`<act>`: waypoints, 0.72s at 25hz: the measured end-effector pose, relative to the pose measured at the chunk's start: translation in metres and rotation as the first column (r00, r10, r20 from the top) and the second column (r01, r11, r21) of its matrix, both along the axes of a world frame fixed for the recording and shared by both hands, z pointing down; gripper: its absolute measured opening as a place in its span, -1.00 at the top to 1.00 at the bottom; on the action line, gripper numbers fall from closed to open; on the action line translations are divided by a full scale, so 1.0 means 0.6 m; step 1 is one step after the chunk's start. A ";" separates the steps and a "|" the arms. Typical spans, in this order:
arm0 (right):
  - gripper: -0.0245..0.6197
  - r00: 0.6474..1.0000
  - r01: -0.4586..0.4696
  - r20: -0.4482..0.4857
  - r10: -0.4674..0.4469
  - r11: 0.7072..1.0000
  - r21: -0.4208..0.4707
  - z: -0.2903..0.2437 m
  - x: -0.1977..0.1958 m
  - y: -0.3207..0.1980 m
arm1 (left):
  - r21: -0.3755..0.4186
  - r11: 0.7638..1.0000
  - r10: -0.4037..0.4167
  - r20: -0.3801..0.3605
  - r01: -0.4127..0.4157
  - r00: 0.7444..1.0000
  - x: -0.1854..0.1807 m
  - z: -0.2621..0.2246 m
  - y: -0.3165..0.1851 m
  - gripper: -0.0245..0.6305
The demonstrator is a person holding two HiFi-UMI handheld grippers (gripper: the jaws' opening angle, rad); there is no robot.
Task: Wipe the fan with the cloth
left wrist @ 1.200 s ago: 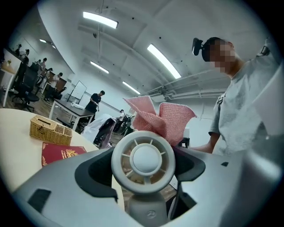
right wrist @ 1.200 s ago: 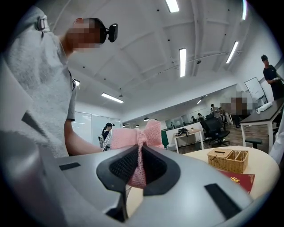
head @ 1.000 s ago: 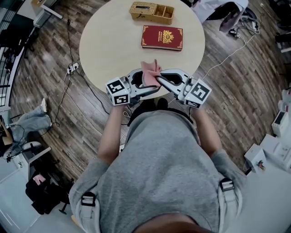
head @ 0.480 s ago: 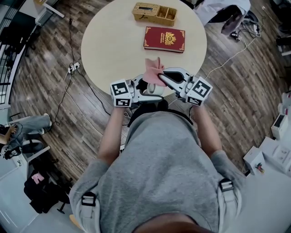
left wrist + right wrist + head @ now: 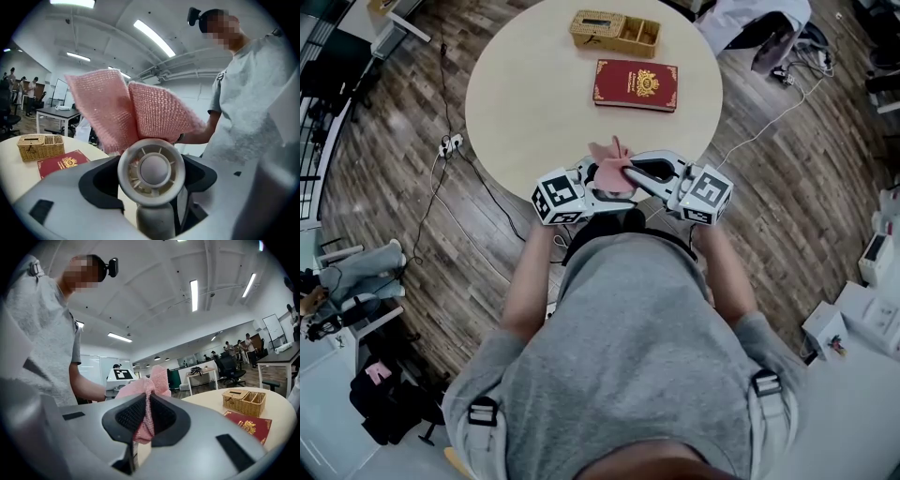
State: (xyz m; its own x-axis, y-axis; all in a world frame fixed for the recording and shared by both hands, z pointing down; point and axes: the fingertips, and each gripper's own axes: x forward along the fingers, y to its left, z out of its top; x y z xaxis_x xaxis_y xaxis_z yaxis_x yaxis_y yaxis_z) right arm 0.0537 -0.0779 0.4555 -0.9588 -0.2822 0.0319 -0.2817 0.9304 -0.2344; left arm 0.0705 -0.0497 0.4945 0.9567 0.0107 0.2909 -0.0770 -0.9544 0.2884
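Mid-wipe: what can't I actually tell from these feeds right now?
Contact: left gripper view, the pink knitted cloth sits behind the small white round fan, whose rim hides whether they touch.
Fan handle: same view, sunk into the left gripper, cut off by the bottom edge.
Fan in head view: almost wholly covered by the cloth.
Gold print on the dark red book: head view, too small.

The left forearm [image 5: 528, 274] and right forearm [image 5: 724, 272] are kept bent, close in front of the chest. The left gripper [image 5: 606, 187] is clamped on the fan [image 5: 151, 171]. The right gripper [image 5: 630, 170] is pinched tight on the cloth [image 5: 146, 385]. Both are angled in toward each other, tips nearly met.
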 end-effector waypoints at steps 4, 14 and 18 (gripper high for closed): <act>0.82 0.999 0.038 -0.018 -0.038 0.999 -0.019 0.002 -0.006 0.005 | 0.039 0.998 0.057 0.048 -0.059 0.997 0.011 0.004 0.023 -0.26; 0.82 0.998 0.010 0.065 -0.007 0.998 -0.056 -0.010 0.005 -0.001 | -0.036 0.997 0.059 -0.139 -0.065 0.989 0.006 -0.044 0.041 -0.26; 0.82 0.995 -0.017 0.094 0.022 0.998 -0.062 -0.012 0.013 -0.003 | -0.091 0.995 0.017 -0.241 -0.040 0.970 -0.002 -0.066 0.035 -0.26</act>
